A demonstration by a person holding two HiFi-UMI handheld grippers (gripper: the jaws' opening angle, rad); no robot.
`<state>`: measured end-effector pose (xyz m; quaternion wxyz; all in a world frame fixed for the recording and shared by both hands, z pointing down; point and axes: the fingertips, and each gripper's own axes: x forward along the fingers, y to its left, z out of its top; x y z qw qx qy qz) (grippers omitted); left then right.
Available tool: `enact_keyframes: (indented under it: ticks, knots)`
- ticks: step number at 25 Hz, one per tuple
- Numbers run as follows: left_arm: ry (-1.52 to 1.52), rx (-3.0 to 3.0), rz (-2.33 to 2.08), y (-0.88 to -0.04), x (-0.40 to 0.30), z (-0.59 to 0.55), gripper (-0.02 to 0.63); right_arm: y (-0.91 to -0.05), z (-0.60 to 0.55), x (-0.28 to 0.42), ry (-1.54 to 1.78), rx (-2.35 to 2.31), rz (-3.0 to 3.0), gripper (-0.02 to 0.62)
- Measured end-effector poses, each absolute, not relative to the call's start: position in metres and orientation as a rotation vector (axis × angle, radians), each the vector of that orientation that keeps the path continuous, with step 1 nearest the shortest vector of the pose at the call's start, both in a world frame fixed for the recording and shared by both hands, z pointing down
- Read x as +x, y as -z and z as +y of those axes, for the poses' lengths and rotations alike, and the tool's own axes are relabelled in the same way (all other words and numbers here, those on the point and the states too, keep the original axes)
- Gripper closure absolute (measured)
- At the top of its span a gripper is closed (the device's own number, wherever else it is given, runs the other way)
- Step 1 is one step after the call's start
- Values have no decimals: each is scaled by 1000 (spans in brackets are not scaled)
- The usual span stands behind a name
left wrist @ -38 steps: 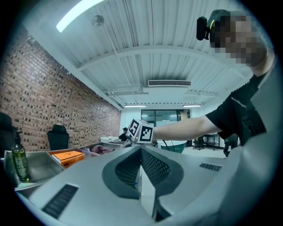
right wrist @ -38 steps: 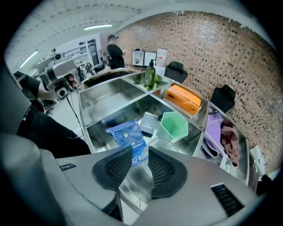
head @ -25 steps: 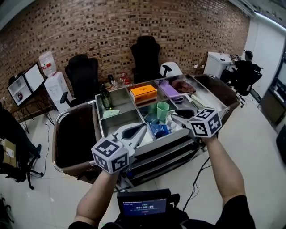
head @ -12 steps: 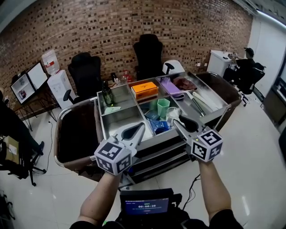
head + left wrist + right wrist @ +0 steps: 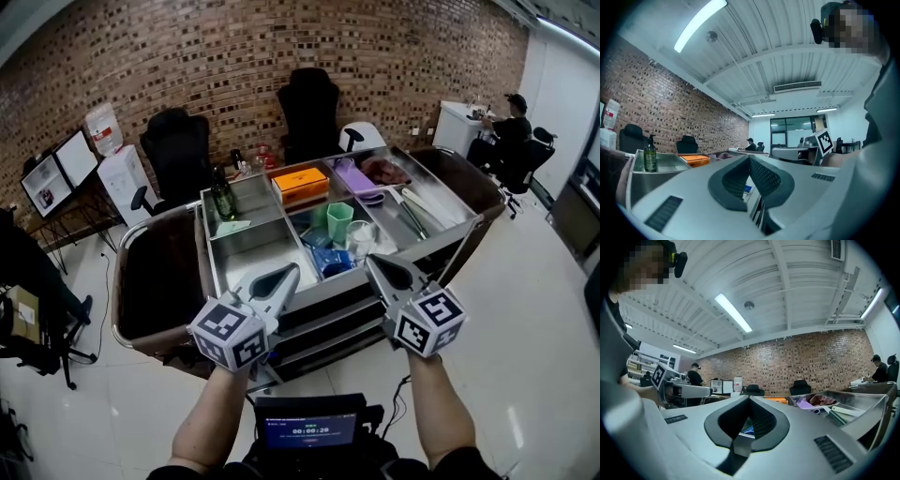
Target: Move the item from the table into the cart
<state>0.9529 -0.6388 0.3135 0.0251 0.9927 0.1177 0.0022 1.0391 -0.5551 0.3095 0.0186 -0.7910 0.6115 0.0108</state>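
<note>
Your right gripper [image 5: 375,261] has just been closing its jaws; they now meet with nothing between them, level at the near rim of the cart [image 5: 248,258]. Your left gripper [image 5: 292,269] is pinched together too, and empty. Just past the right tips, in the cart's middle compartment, stands a clear cup [image 5: 361,239], beside a pale green cup [image 5: 340,223] and blue packets [image 5: 333,262].

A row of digits with colons is shown on the small screen [image 5: 307,433] just below the left gripper [image 5: 292,270] and the right gripper [image 5: 371,259]; it is too small to be read with certainty. No other text can be read.
</note>
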Motion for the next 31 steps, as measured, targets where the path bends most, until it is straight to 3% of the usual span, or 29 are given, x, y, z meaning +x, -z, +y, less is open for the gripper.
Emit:
enact_keyframes:
  ticks: [31]
  knots:
    - [33,3115,259,-311,954,-663,606,-303,-568,1041,-89,-2482,1879,594]
